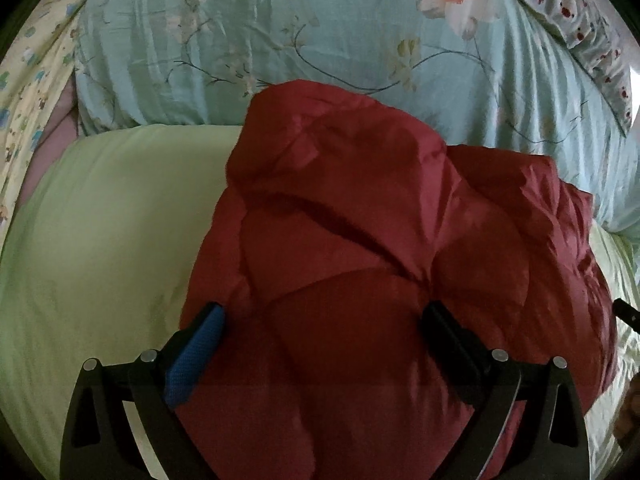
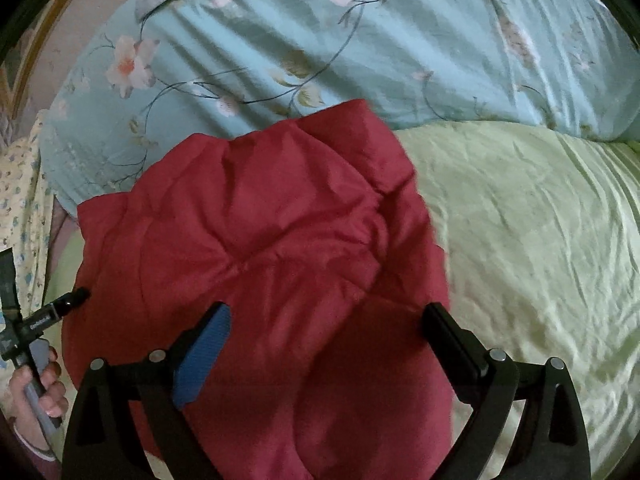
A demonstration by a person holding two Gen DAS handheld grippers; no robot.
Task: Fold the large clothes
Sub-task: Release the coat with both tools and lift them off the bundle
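Both sets of fingers wide, left gripper (image 1: 320, 320) & right gripper (image 2: 326, 320) empty over red jacket (image 1: 380, 240); mid-fold, next: grab near hem.

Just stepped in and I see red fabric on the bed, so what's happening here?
A person holds a two-finger gripper in each hand over a red padded jacket bunched in a puffy heap on the pale green sheet, its far edge against the floral blue duvet. The left gripper and the right gripper are both open, with the jacket showing between their fingers, gripping nothing. The person's left hand shows at the edge of the right view.
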